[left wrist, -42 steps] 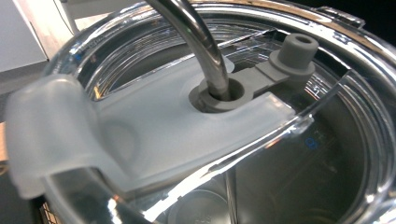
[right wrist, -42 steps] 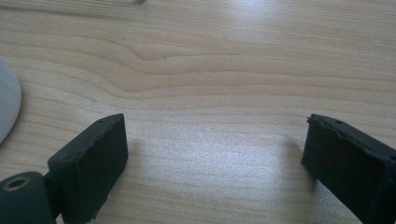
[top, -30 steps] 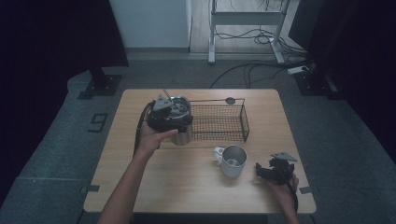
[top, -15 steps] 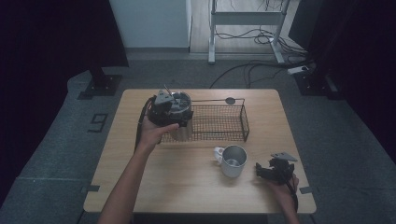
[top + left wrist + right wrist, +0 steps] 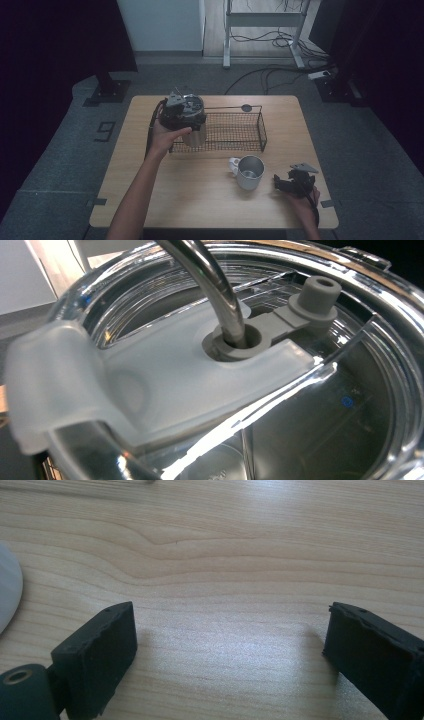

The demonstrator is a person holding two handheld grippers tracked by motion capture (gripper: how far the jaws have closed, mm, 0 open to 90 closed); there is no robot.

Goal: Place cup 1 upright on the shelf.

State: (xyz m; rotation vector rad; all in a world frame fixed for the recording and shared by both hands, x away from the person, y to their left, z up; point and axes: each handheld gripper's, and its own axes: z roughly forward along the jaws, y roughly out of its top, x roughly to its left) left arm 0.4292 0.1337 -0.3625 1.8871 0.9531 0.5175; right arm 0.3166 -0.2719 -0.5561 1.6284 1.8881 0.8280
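up close, left hand-held gripper [image 5: 181,107] jaws hidden behind tumbler lid [image 5: 200,370].

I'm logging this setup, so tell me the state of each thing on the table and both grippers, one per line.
Tumbler: upright at the basket's left end, under the left gripper; whether lifted, cannot tell.
Tumbler lid: on, metal straw through its hole.
Wire basket: upright.
Mug: upright on the table, nothing seen inside.
Left gripper: atop the tumbler; jaws unseen.
Right gripper: open, low over the table.
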